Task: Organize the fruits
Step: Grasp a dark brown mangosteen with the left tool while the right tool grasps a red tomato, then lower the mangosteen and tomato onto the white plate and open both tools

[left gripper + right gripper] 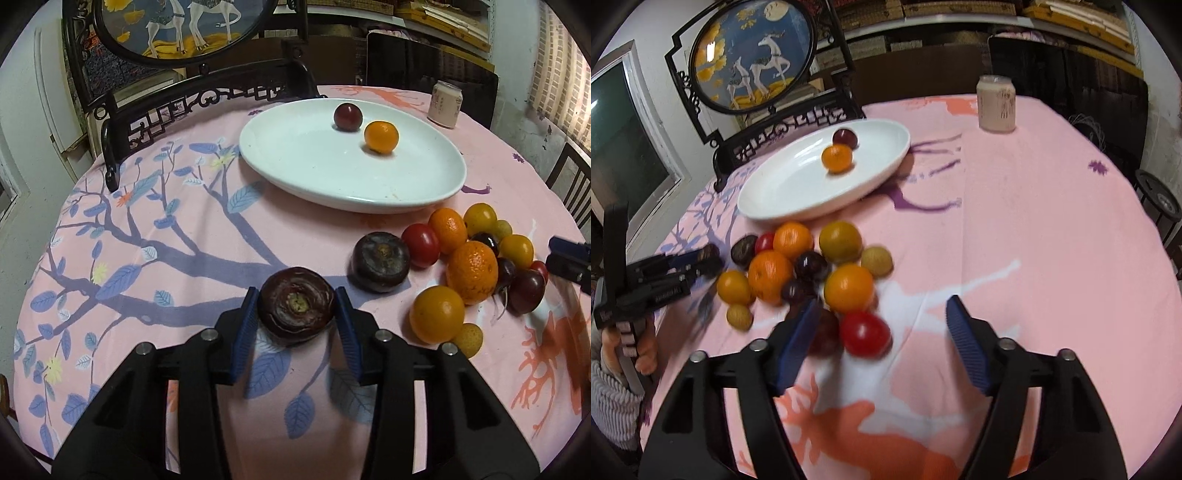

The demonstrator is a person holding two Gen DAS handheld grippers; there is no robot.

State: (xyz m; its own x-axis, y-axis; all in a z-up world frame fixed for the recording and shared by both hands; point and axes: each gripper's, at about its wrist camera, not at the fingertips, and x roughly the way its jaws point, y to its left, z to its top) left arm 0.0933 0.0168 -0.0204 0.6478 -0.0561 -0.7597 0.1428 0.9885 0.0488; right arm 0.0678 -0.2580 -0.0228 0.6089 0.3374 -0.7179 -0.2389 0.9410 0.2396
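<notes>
On the pink-clothed worktop (184,229), the white plate (295,173) holds two fruits; the left gripper (297,314) clamps one dark flat fruit (295,304), the right gripper (882,325) gapes around a red tomato (865,333).

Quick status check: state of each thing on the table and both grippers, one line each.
left gripper: shut on dark flat fruit, fruit on the cloth
right gripper: open, red tomato between fingers, untouched
white plate: holds one plum and one orange
second dark flat fruit: loose on cloth beside pile
fruit pile: bunched on cloth, off the plate
can: upright
</notes>
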